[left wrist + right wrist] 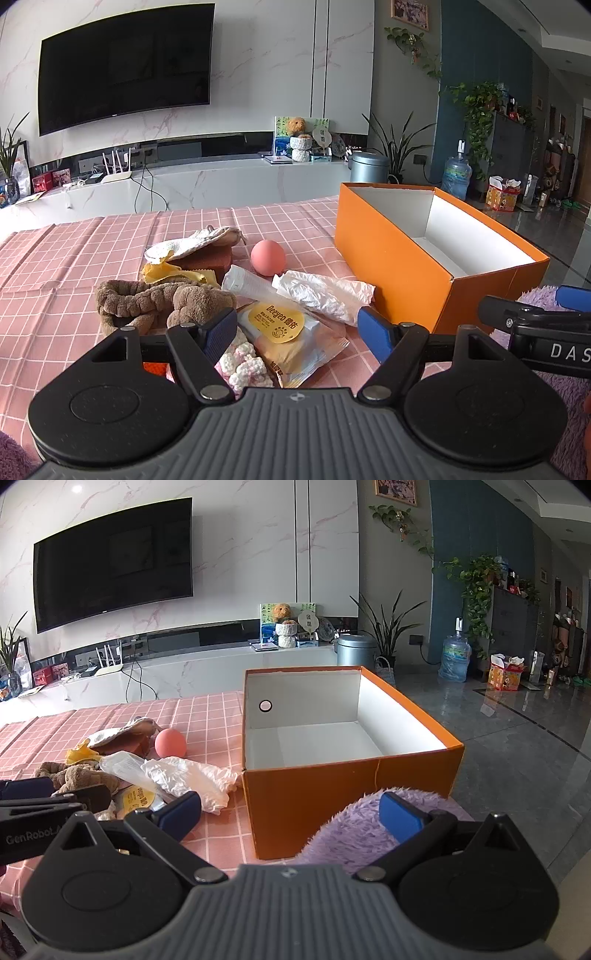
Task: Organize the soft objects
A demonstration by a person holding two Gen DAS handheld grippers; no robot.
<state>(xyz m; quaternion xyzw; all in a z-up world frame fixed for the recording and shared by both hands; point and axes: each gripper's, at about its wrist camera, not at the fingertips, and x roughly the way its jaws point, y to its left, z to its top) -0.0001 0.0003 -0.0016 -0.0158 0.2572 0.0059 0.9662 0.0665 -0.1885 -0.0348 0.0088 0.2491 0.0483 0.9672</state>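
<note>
Starting with both grippers, left (297,326) and right (290,810), spread wide and empty beside the empty orange box (347,775), the soft pile (229,291) left of it is best cleared singly, pinching loose topmost pieces first.

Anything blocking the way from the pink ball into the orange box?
Nothing visible lies between the pink ball and the orange box, just bare tablecloth. Only the box's near wall must be cleared. The box is open-topped and looks empty.
</note>
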